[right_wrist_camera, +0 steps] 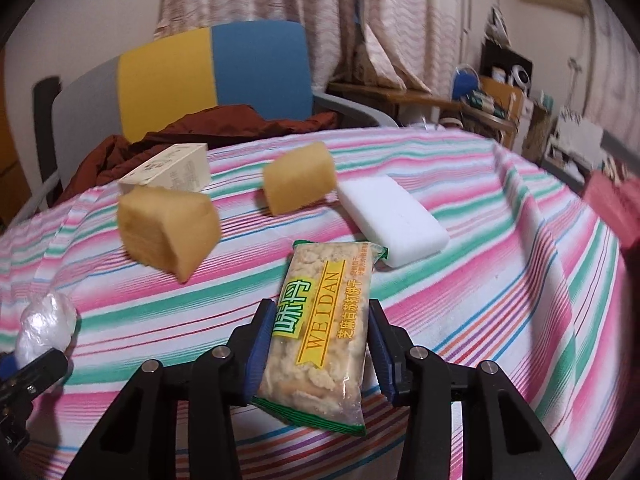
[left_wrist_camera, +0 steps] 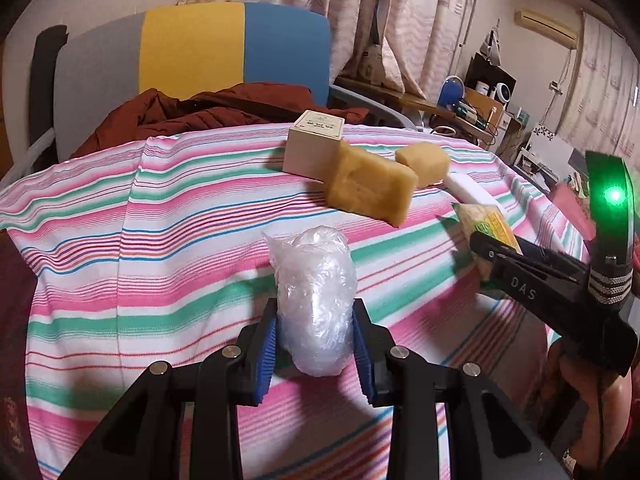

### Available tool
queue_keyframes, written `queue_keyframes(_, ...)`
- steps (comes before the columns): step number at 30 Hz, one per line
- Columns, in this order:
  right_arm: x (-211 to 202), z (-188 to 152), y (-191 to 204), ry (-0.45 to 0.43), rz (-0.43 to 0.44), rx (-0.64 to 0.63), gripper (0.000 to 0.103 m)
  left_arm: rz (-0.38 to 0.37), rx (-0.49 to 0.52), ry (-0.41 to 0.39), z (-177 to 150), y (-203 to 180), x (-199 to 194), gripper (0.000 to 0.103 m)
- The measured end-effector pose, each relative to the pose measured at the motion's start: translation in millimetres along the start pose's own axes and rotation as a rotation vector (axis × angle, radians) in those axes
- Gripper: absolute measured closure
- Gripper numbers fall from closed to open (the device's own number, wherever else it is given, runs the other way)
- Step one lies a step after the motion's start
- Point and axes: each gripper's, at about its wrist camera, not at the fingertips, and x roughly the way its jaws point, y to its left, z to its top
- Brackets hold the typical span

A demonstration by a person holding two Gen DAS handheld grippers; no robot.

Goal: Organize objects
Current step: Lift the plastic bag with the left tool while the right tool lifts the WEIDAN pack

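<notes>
Where the left gripper [left_wrist_camera: 316,330] clamps a crumpled clear plastic bundle [left_wrist_camera: 314,296] between its blue pads, the striped tablecloth [left_wrist_camera: 160,240] lies beneath. The right gripper [right_wrist_camera: 318,346] grips a cracker packet [right_wrist_camera: 324,328]. Only its view shows the white sponge block [right_wrist_camera: 394,220] whole, ahead-right; tan sponges [right_wrist_camera: 168,232] ahead-left.

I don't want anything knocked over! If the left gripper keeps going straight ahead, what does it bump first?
Probably the bigger yellow sponge block; the left gripper, holding a crumpled clear plastic bundle, has only striped cloth before it. Depth is unclear.
</notes>
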Motion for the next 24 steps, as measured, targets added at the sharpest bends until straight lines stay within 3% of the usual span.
queue_keyframes(9, -24.7, -14.7, 22.2, -0.025, 0.035, -0.075, 0.058, -0.016, -0.04, -0.018, -8.3, 12.9, -12.2, 0.07)
queue_keyframes(24, -77.6, -25.6, 71.6, -0.017, 0.179, -0.096, 0.058, -0.047, -0.142, -0.021, -39.7, 44.3, -40.1, 0.07)
